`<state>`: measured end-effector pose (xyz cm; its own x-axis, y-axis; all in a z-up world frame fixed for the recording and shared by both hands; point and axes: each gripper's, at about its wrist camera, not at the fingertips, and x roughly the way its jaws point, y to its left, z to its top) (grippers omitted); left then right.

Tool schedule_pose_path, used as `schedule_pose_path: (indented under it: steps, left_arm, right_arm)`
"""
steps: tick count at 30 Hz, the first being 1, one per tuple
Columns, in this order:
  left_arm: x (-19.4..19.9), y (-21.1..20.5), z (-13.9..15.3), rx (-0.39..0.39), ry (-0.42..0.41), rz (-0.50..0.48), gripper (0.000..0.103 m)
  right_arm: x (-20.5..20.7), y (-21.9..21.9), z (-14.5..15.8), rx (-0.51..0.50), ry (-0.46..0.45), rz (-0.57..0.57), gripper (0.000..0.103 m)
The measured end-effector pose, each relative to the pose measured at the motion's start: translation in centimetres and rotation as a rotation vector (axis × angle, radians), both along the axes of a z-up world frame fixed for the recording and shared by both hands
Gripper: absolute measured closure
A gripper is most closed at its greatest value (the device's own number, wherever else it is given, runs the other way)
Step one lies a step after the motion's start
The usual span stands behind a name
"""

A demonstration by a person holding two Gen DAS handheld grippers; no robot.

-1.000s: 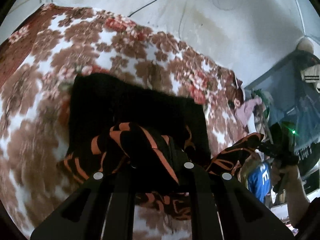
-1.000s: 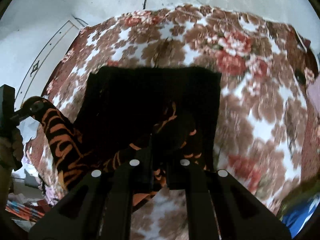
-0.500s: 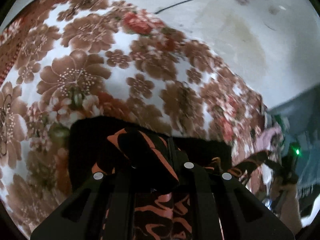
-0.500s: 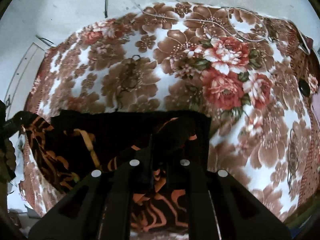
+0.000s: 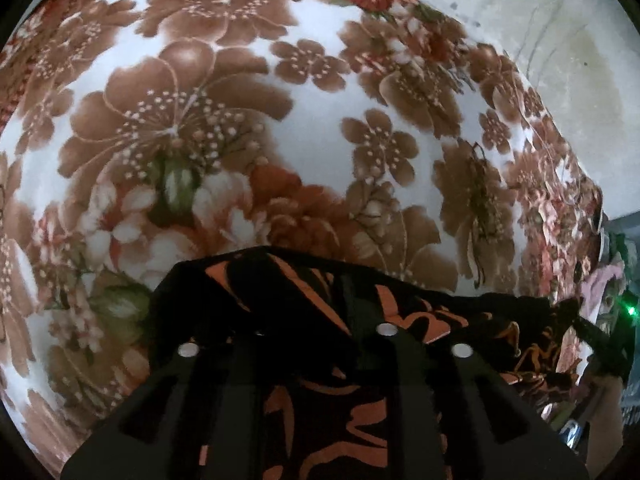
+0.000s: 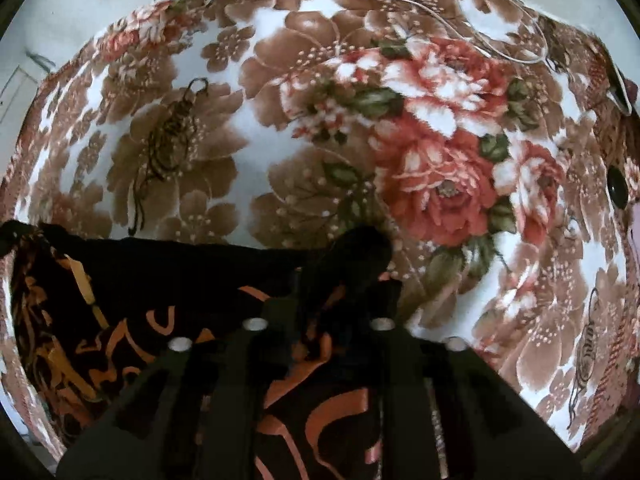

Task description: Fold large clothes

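A black garment with orange stripes [image 5: 440, 316] lies on a floral blanket [image 5: 320, 140]. Its folded edge runs across the lower part of both views. My left gripper [image 5: 304, 292] points down at the left corner of that edge; its jaws are opening, and the corner still sits loosely between them. In the right wrist view the same garment [image 6: 160, 272] spreads to the left. My right gripper [image 6: 340, 280] hangs over its right corner. Those jaws are opening too, with a dark tuft of cloth standing between the fingers [image 6: 276, 320].
The floral blanket [image 6: 280, 140] covers the bed beyond the garment. On it lie a thin white cable [image 6: 500, 52], a dark tangle of thread [image 6: 172, 128] and a small black round object [image 6: 618, 190]. A pale wall [image 5: 560, 40] stands behind, with clutter [image 5: 612, 280] at the bed's right.
Both grippers have come down and forward over the bed, carrying the garment's edge onto the rest of it. The blanket now fills both views. Both pairs of jaws have parted.
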<state>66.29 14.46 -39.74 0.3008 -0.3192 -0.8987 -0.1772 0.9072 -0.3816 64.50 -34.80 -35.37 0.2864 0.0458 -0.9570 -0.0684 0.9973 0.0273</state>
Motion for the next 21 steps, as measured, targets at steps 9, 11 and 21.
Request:
schedule_pose_path:
  steps: [9, 11, 21]
  left_arm:
    - [-0.3, 5.8, 4.2, -0.142, -0.062, 0.157, 0.031]
    - [-0.8, 5.7, 5.3, -0.035, -0.097, 0.104, 0.031]
    - [-4.0, 3.3, 1.7, 0.243, -0.099, -0.135, 0.028]
  right_arm:
    - [-0.7, -4.4, 7.8, -0.09, -0.191, -0.014, 0.006]
    - [-1.1, -4.7, 7.3, -0.133, -0.218, 0.027, 0.006]
    - [-4.2, -3.1, -1.5, -0.27, -0.166, 0.175, 0.007]
